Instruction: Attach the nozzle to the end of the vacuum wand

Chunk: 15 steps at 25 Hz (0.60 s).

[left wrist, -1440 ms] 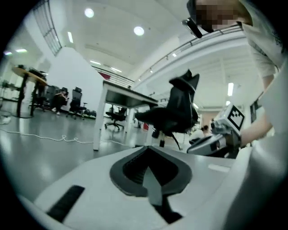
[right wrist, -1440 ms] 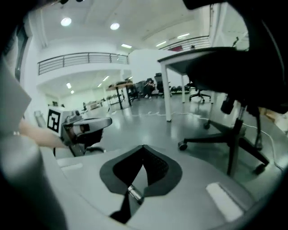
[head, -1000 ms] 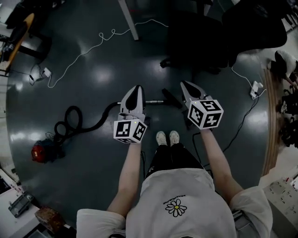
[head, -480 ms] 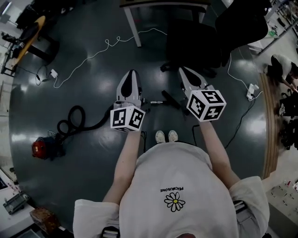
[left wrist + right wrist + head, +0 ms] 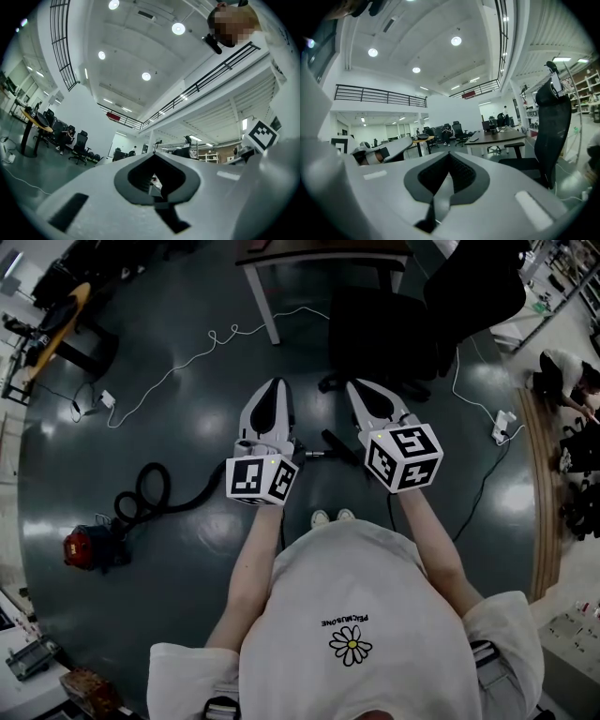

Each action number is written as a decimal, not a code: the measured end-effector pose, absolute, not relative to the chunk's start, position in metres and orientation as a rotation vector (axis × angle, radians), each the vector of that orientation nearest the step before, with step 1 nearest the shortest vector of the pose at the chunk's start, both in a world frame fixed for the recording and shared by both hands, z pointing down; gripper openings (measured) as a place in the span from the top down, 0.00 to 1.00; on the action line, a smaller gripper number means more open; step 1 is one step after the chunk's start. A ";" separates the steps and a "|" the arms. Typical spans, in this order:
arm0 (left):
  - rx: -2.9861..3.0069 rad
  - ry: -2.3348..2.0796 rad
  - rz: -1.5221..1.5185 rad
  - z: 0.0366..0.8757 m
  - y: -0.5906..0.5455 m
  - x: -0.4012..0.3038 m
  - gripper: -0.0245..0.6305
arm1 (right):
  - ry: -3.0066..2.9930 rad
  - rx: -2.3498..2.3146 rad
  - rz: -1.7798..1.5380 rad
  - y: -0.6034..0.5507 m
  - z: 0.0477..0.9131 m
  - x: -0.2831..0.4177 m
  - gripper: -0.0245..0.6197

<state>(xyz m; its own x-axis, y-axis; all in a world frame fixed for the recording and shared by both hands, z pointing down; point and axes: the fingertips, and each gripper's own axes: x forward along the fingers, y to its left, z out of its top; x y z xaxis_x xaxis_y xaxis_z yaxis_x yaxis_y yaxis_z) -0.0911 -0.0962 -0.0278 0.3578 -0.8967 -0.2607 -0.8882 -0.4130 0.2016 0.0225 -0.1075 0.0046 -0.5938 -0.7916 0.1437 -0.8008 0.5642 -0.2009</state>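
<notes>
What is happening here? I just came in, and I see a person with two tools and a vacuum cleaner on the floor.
A person stands and holds the left gripper and the right gripper up in front of the body. Both are shut and hold nothing. Down on the floor, the vacuum wand and the dark nozzle lie close together by the feet; whether they are joined cannot be told. A hose runs to the red vacuum body. Neither gripper touches them.

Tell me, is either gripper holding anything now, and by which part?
Nothing is held. The left gripper and right gripper are both shut and empty; the wand and nozzle lie on the floor.
</notes>
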 end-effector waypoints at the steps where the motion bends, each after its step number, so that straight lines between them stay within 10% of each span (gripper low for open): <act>1: 2.582 -1.682 -0.514 -0.030 -0.095 -0.088 0.96 | -2.751 1.393 0.370 -0.106 0.002 0.021 0.95; 15: 2.578 -1.705 -0.510 -0.032 -0.091 -0.097 0.96 | -2.798 1.357 0.326 -0.098 -0.014 0.008 0.95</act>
<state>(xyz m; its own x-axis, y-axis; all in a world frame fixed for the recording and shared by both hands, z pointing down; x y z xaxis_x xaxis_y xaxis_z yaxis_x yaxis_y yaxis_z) -0.0967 -0.0908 -0.0325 0.3547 -0.8972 -0.2633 -0.8943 -0.4077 0.1845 0.0081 -0.0976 -0.0139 -0.6232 -0.7751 0.1039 -0.7782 0.6016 -0.1799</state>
